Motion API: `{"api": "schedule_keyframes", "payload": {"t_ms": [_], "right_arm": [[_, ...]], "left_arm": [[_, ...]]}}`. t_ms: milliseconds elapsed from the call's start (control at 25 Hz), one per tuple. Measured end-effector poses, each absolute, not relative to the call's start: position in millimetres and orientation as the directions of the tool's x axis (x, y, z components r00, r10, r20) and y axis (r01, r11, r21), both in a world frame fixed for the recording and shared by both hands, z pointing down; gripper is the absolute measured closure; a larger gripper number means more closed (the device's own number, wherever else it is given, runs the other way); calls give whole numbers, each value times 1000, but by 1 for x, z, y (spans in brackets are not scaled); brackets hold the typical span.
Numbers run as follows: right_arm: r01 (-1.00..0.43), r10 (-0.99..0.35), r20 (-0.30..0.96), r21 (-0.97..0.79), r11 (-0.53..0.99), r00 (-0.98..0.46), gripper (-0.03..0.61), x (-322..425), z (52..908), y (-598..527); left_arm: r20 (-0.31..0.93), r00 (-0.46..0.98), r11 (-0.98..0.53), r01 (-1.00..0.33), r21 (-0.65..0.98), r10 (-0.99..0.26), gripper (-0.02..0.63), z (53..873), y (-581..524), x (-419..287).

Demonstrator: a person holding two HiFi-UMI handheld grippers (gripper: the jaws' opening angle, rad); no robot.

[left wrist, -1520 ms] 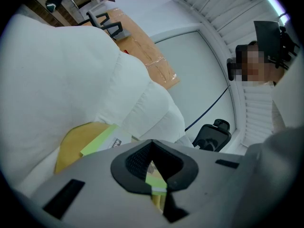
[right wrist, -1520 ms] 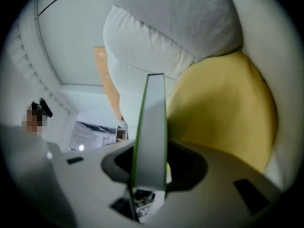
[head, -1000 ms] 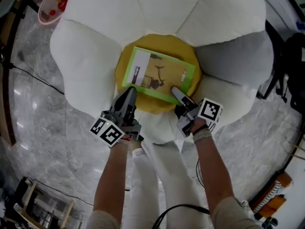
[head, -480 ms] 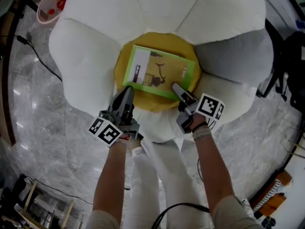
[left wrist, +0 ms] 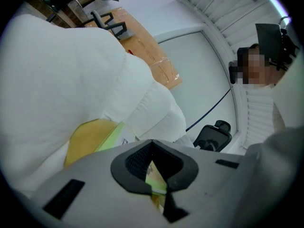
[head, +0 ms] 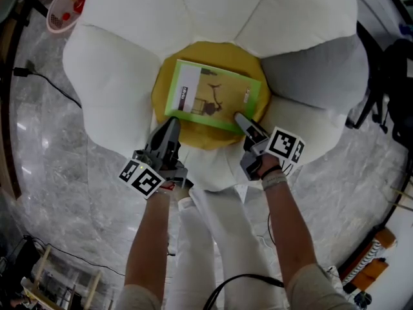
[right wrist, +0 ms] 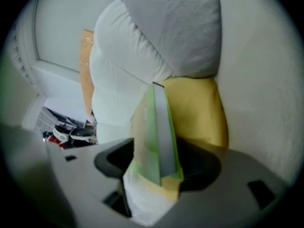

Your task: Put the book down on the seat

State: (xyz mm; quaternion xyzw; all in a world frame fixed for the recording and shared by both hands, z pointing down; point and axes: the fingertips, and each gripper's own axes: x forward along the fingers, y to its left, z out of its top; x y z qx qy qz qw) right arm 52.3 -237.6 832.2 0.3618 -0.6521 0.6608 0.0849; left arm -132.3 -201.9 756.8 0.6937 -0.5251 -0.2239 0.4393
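A green book (head: 213,95) lies flat on the yellow middle cushion (head: 197,137) of a flower-shaped seat with white petals (head: 116,76). My right gripper (head: 244,123) is at the book's near right corner. In the right gripper view its jaws are opening, with the book (right wrist: 159,127) edge-on between them and a gap at each pad, so the right gripper (right wrist: 159,167) is open. My left gripper (head: 170,126) rests at the book's near left corner with its jaws together. In the left gripper view the book (left wrist: 110,134) shows just beyond the left gripper (left wrist: 154,170).
One grey petal (head: 316,76) lies at the seat's right. A pink basket (head: 64,8) sits on the marble floor at top left, near a black cable (head: 45,82). Dark stands (head: 387,89) crowd the right edge. My legs (head: 219,237) are below the seat.
The right gripper's jaws have spread apart around the book's corner. The book has settled slightly left on the yellow cushion. The left gripper has drifted a little left.
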Motion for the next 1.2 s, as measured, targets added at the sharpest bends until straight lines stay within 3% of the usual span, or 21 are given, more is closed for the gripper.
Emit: {"api": "schedule_keyframes", "payload": {"t_ms": [1200], "right_arm": [[-616, -416, 592, -782, -91, -690, 282, 67, 821, -231]], "left_arm": [[146, 359, -71, -527, 847, -922, 589, 752, -185, -129]]}}
